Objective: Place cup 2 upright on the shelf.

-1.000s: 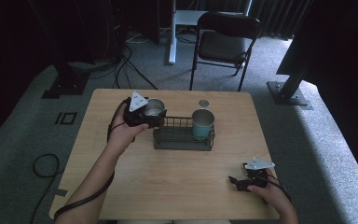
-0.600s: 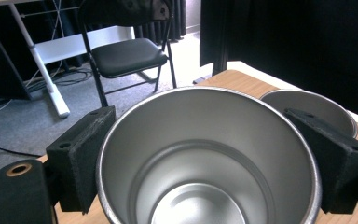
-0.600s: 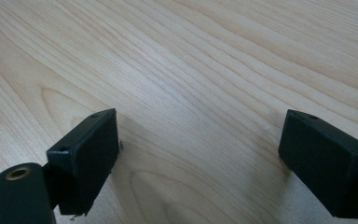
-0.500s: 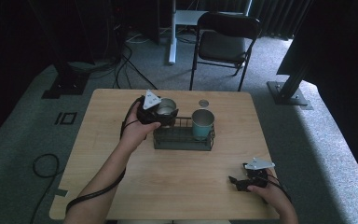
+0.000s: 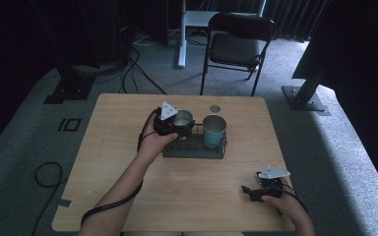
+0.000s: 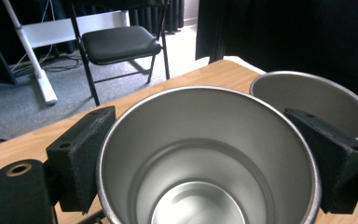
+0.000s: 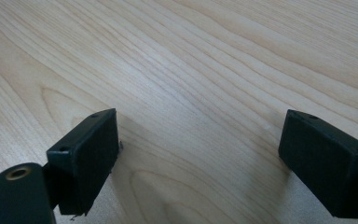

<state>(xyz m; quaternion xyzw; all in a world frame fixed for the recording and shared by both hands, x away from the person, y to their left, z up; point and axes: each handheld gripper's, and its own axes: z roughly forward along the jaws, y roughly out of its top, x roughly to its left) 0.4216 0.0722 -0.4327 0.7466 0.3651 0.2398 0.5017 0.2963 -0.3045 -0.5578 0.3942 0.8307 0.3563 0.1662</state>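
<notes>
Steel cup (image 6: 208, 158) sits clamped between the left gripper's (image 6: 208, 163) fingers (image 6: 81, 158).

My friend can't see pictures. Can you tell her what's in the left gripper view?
A shiny, empty metal cup sits between the left gripper's two black jaws, seen from above. Beside it is the rim of a second cup, with the wooden table and a black chair beyond.
</notes>
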